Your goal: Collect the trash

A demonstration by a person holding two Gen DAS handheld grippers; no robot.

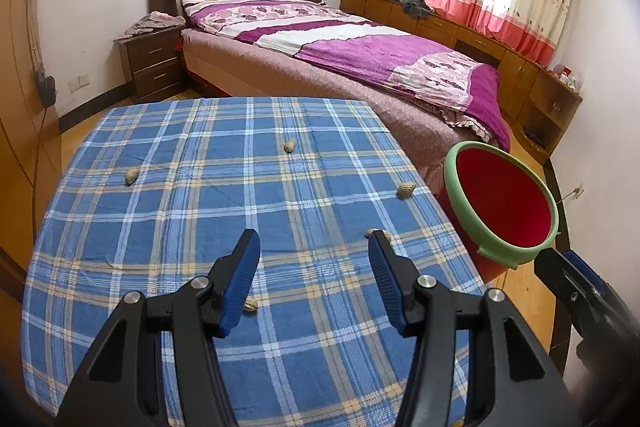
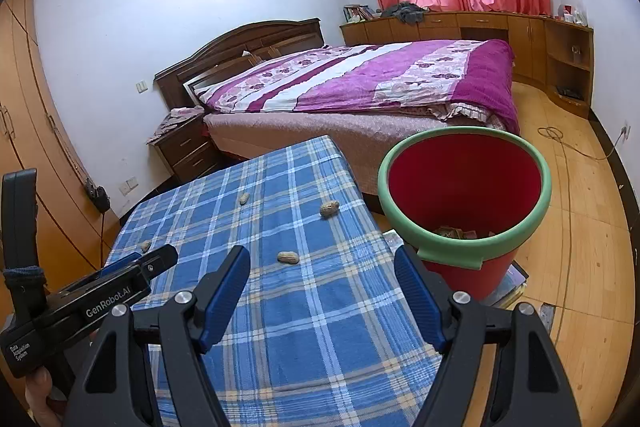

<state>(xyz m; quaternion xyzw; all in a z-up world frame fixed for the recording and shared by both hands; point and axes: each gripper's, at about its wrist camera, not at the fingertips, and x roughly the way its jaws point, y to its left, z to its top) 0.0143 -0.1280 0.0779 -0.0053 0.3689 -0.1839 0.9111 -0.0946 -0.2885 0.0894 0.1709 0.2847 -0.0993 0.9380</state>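
We hold left tongs [image 1: 314, 247] and right tongs [image 2: 322, 263] spread, empty, above worktop [image 1: 160, 187]. Peanut shells [image 1: 289, 145] scattered (five visible); red bin [image 1: 500, 203] at 3 o'clock.

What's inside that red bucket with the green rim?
In the right wrist view, the red bucket holds a small heap of brownish scraps at the bottom. Its near green rim covers part of the heap, so the amount is unclear.
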